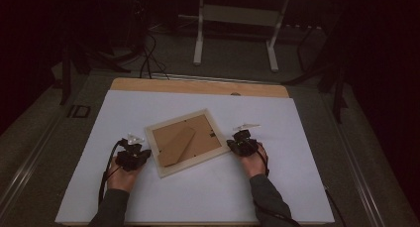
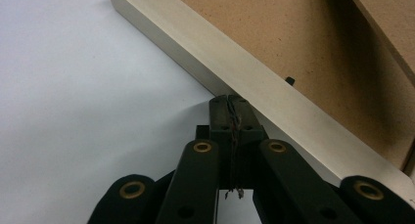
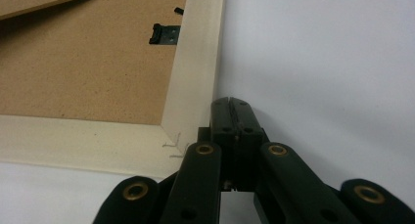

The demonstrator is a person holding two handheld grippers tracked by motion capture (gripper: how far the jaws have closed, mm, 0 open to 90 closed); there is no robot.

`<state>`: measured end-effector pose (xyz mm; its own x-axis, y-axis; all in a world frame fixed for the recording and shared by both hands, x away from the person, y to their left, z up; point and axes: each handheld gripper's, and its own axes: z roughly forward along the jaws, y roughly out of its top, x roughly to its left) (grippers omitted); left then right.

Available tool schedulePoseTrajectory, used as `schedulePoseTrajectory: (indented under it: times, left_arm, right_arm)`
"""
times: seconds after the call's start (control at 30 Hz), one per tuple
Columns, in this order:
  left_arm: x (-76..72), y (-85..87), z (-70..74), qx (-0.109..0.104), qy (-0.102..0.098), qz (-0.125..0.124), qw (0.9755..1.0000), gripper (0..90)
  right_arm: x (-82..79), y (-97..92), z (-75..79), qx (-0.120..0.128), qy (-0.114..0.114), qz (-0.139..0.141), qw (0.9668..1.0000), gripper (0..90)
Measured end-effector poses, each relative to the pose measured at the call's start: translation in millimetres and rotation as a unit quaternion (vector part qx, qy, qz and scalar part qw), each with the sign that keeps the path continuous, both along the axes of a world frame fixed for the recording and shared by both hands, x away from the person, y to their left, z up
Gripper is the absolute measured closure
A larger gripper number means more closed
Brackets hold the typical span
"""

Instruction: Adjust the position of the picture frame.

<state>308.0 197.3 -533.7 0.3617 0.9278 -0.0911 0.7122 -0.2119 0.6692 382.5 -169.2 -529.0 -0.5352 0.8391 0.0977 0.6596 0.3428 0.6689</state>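
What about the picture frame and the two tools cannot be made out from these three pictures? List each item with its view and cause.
- Front of the picture frame: faces the white sheet, high view.
- Whether the left tool touches the frame: contact point hidden behind its tips, left gripper view.
- Metal clip: markings too small, right gripper view.
- Right tool: base cut off at the bottom edge.

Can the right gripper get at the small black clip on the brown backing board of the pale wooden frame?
Probably yes: the right gripper, jaws shut, sits beside the frame's corner, and the black clip lies uncovered just past the rail.
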Motion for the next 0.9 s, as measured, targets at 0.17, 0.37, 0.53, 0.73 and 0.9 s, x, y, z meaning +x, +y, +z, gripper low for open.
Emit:
schedulePoseTrajectory:
  times: [0.17,0.37,0.53,0.73,0.9]
  left_arm:
    - [-0.5,-3.9,0.7,0.008,0.0,0.004,1.0,90.0]
    - [-0.7,-6.5,1.0,0.01,0.001,0.006,0.9999,90.0]
    - [-0.5,-7.3,1.5,0.001,0.008,0.007,0.9999,90.0]
    - [-1.7,-11.5,2.1,0.007,0.009,0.001,0.9999,90.0]
    - [-3.8,-17.3,2.9,0.012,0.011,-0.001,0.9999,90.0]
  right_arm:
    - [-3.7,-2.5,0.0,0.003,0.003,-0.001,1.0,90.0]
    - [-7.2,-4.4,-0.3,0.004,0.002,-0.003,1.0,90.0]
    - [-10.8,-6.0,-0.3,0.002,0.001,-0.004,1.0,90.0]
    - [-15.5,-8.8,0.4,-0.002,0.003,-0.002,1.0,90.0]
    - [-18.9,-12.1,0.2,-0.001,0.002,-0.003,1.0,90.0]
